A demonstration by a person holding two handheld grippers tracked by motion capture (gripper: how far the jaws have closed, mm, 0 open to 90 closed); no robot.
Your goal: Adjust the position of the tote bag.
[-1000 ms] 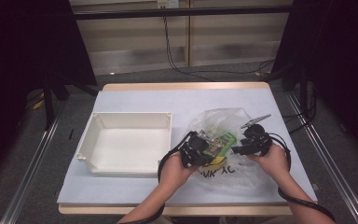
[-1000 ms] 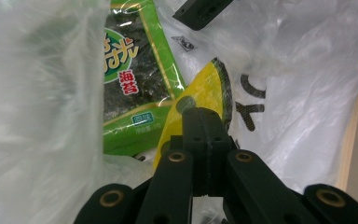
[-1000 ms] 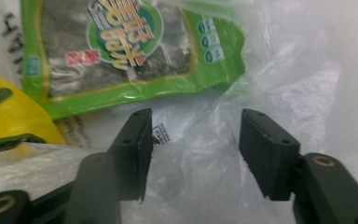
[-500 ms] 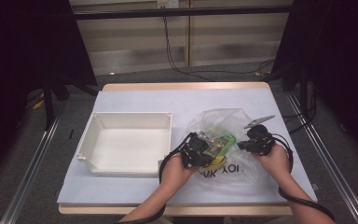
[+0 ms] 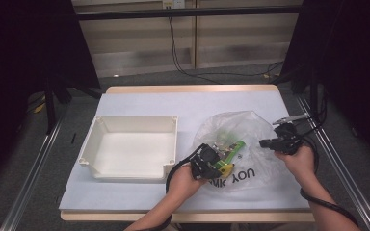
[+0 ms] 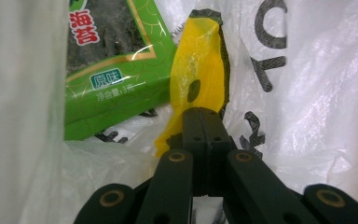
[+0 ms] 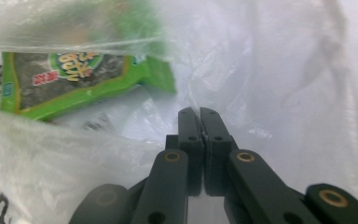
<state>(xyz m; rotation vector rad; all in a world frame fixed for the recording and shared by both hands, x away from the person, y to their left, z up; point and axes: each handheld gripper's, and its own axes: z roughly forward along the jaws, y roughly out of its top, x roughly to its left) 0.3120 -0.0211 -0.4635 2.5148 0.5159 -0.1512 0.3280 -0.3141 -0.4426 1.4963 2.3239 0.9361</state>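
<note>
Spreading the plastic bag (image 5: 243,144) needs opposed pulls: both jaws are pinched on its film. Keep the left gripper (image 5: 211,161) anchored while the right gripper (image 5: 270,143) draws outward, exposing the green packet (image 5: 229,150).

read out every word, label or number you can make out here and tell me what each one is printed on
"海苔": red characters on the green snack packet, left gripper view.
"原味": small green label on that packet.
"YOU": black letters, upside down in the high view, on the clear plastic bag.
The fine line under "原味", the round logo on the packet in the right gripper view and the other bag lettering are too small or cut off to read.
</note>
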